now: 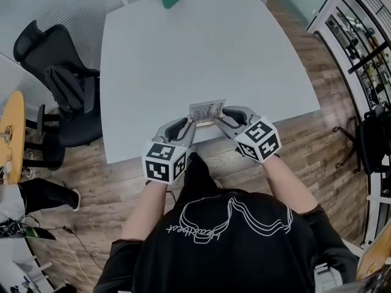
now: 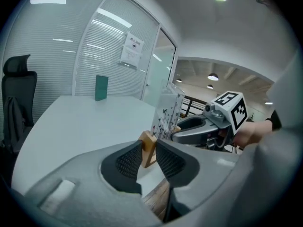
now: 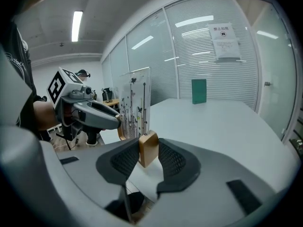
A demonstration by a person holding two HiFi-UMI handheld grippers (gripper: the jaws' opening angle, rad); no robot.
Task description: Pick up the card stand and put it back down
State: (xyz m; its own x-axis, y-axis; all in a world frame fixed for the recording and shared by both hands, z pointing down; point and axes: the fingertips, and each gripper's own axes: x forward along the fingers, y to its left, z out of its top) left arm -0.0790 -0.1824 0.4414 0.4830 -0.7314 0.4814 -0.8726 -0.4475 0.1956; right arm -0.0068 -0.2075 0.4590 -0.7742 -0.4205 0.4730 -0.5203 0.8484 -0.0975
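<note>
The stand (image 1: 206, 112) sits at lower centre of the head view, at the near edge of the table (image 1: 201, 47), its clear printed card upright in a wooden base. Its long axis runs left to right across the frame, parallel to that edge. That is the relation the coming move turns on: one end of the base points at each gripper, so neither hand is nearer.

The left gripper (image 1: 190, 125) is clamped on the left end of the base, wood pressed between its ribbed pads. The right gripper (image 1: 221, 118) is clamped the same way on the right end (image 3: 147, 148). Both come in from the lower frame, angled inward towards each other.

I cannot tell whether the base touches the table or hangs just above it.
</note>
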